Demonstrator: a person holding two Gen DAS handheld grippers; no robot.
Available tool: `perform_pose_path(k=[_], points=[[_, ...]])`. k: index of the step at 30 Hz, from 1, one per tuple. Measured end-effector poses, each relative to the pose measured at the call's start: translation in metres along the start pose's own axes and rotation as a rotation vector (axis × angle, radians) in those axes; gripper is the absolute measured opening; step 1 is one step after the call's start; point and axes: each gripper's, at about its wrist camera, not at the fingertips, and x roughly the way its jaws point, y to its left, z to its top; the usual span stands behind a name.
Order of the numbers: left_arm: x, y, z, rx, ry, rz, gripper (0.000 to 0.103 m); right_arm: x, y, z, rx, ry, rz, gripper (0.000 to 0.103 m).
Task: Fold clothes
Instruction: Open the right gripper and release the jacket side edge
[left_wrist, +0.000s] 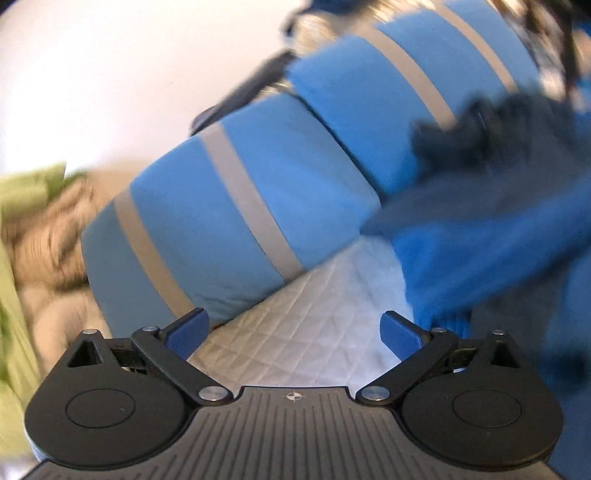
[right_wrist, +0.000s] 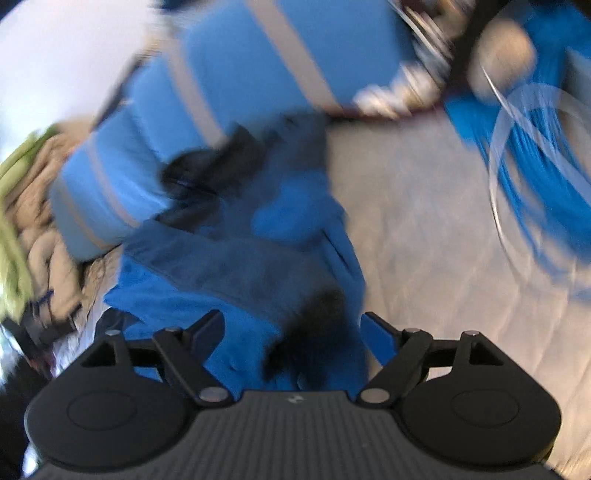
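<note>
A bright blue jacket (right_wrist: 258, 266) with dark fur trim (right_wrist: 314, 332) lies crumpled on the white quilted bed (right_wrist: 424, 240). My right gripper (right_wrist: 291, 334) hovers just over its near end, jaws spread wide; the cloth shows between the pads (right_wrist: 376, 338), but they do not press on it. In the left wrist view the same jacket (left_wrist: 480, 240) lies to the right, its fur trim (left_wrist: 480, 133) against the pillows. My left gripper (left_wrist: 295, 332) stands open over the bare quilt (left_wrist: 314, 314) with nothing between its fingers.
Two blue pillows with grey stripes (left_wrist: 240, 206) (right_wrist: 229, 74) lie along the far side of the bed. A beige blanket (left_wrist: 48, 240) and green cloth (left_wrist: 22, 192) are heaped at the left. Another blue cloth with a pale hoop-like wire (right_wrist: 535, 166) lies at the right.
</note>
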Motion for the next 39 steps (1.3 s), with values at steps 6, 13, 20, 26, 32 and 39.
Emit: perform_pose_path(k=[6, 13, 20, 26, 32, 39], points=[[0.046, -0.039, 0.050, -0.060, -0.041, -0.088, 0.085, 0.028, 0.049, 0.011, -0.150, -0.055, 0.112, 0.052], [0.133, -0.091, 0.061, -0.080, 0.029, -0.270, 0.040, 0.086, 0.080, 0.001, -0.240, -0.024, 0.109, 0.032], [0.193, -0.085, 0.031, -0.171, 0.143, -0.273, 0.030, 0.133, 0.074, -0.018, -0.329, 0.096, 0.008, 0.035], [0.203, -0.073, 0.039, -0.252, 0.199, -0.261, 0.042, 0.137, 0.062, -0.025, -0.267, 0.123, 0.016, 0.027], [0.190, -0.075, 0.066, -0.199, 0.133, -0.102, 0.027, 0.111, 0.082, -0.028, -0.366, 0.024, 0.048, 0.031], [0.224, -0.087, 0.041, -0.209, 0.312, -0.056, 0.028, 0.110, 0.065, -0.002, -0.296, -0.060, -0.092, 0.031]])
